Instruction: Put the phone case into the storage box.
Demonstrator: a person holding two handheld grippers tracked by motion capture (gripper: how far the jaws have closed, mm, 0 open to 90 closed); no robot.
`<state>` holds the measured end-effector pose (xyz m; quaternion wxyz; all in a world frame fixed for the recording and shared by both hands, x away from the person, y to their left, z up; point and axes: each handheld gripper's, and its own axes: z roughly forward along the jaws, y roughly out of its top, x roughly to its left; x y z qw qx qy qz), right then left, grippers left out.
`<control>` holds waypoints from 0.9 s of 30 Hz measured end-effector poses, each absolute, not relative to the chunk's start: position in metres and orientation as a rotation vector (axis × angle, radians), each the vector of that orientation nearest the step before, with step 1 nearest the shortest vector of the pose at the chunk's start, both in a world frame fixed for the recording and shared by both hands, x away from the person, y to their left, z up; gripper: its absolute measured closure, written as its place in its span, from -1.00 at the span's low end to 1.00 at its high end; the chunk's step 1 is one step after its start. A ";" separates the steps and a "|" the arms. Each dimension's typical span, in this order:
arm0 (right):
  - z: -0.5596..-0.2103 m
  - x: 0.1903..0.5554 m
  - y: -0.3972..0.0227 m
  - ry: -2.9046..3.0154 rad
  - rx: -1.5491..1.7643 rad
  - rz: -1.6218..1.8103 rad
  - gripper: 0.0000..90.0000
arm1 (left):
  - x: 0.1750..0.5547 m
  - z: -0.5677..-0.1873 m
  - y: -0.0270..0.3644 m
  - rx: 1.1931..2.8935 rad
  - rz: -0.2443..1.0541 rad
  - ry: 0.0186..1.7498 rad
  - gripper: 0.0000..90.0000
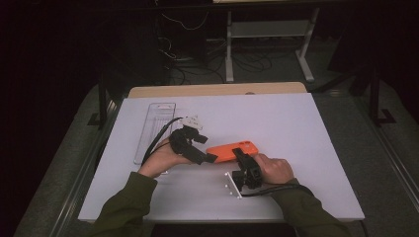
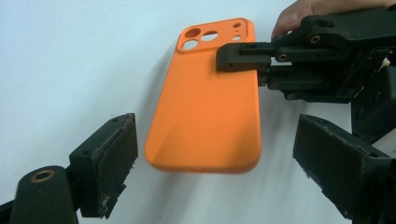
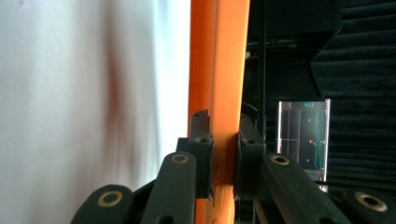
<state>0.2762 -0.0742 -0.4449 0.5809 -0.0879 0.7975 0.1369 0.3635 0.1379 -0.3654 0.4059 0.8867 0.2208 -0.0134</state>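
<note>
1. orange phone case (image 2: 205,116) held just above the white desk (image 1: 296,128), near its middle;
2. right tongs (image 3: 223,154) clamped on the case's edge;
3. left tongs (image 2: 215,163) parted; pads either side of the case's end, not touching it.

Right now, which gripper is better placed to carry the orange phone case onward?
Right. The right gripper is clamped on the orange phone case at its edge, while the left gripper is open, its pads apart from the case's end.
</note>
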 end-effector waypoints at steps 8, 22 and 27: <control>-0.442 0.279 -0.085 1.878 -0.171 0.320 0.76 | 0.362 -0.367 0.140 2.245 -0.014 0.566 -0.71; -0.432 0.283 -0.107 1.919 -0.057 0.370 0.76 | 0.350 -0.381 0.139 2.261 0.079 0.580 -0.85; -0.430 0.284 -0.108 1.915 -0.049 0.386 0.76 | 0.345 -0.388 0.139 2.263 0.075 0.590 -0.87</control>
